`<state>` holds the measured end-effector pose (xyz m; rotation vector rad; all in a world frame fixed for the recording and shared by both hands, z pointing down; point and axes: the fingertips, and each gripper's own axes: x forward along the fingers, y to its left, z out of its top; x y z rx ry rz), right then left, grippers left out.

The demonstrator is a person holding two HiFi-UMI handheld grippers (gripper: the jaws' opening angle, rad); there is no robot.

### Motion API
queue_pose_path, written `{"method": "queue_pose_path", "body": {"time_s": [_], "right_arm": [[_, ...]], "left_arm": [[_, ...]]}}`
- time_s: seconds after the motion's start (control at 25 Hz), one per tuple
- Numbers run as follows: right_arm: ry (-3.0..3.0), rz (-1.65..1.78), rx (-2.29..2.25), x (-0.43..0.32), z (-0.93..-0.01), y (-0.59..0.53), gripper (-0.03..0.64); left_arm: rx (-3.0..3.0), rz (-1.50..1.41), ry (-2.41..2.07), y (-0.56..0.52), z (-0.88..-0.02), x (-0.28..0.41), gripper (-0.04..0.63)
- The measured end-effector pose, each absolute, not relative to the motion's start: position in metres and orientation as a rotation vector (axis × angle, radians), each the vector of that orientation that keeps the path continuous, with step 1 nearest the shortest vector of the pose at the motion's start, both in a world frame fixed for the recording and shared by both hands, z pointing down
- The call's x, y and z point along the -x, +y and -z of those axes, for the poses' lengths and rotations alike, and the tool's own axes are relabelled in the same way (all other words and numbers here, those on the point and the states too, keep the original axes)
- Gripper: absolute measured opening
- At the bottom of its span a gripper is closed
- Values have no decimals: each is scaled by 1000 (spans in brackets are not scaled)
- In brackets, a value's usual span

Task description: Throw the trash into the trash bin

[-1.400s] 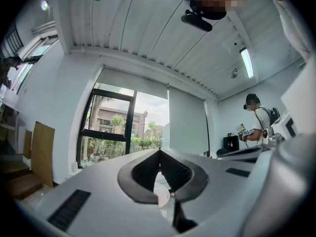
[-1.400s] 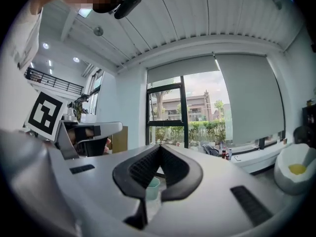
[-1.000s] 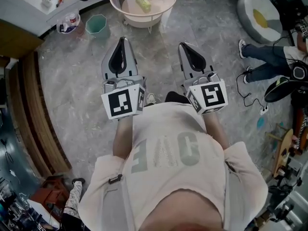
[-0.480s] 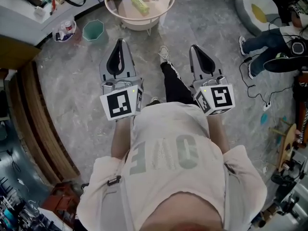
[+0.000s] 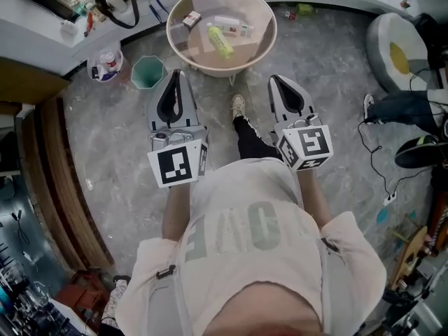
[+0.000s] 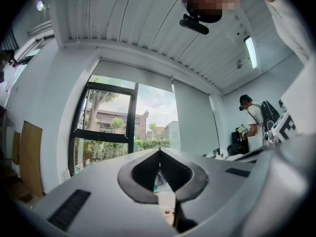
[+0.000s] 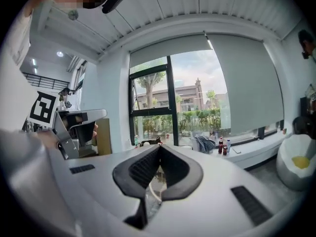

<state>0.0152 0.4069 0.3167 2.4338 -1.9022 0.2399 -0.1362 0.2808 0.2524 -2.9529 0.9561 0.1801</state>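
Observation:
A round beige table [image 5: 253,52] stands at the top middle of the head view. On it lie a yellow-green bottle [image 5: 220,40], a small box [image 5: 191,19] and a white tube [image 5: 234,25]. A teal trash bin [image 5: 147,72] sits on the floor just left of the table. My left gripper [image 5: 176,74] is shut and empty, its tips beside the bin and short of the table's rim. My right gripper [image 5: 275,80] is also shut and empty, near the table's right front. The jaw tips meet in the left gripper view [image 6: 159,151] and in the right gripper view [image 7: 159,146].
A white bag with a bottle [image 5: 105,65] stands left of the bin, under a cluttered counter [image 5: 42,16]. A beanbag [image 5: 399,47] and another person's legs [image 5: 406,107] are at the right, with cables [image 5: 378,166] on the floor. Wooden slats [image 5: 63,180] run along the left.
The table and bin have come closer and lower in the head view as the person walked toward them. Both grippers stayed shut, held out in front.

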Motion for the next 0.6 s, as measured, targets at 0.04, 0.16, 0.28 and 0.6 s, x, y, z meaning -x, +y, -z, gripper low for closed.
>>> {"method": "queue_pose_path", "body": {"time_s": [0.04,0.16,0.28,0.6], "right_arm": [[-1918,-248,-2417,-35,-316,382,14],[-1962,-235,-2366,-88,-303,313,14],[-2007,-212,-2306,-135,-293,258,14],[-2085,-323,-2226,-188,-301,171,14]], "left_arm": [[2948,-187,980,260,-250,120,12],[2925,-183,1043,201,-240,73,12],[2896,-216,1108,150,-228,34,11],[2881,-124,1151,80,-223,-19,12]]}}
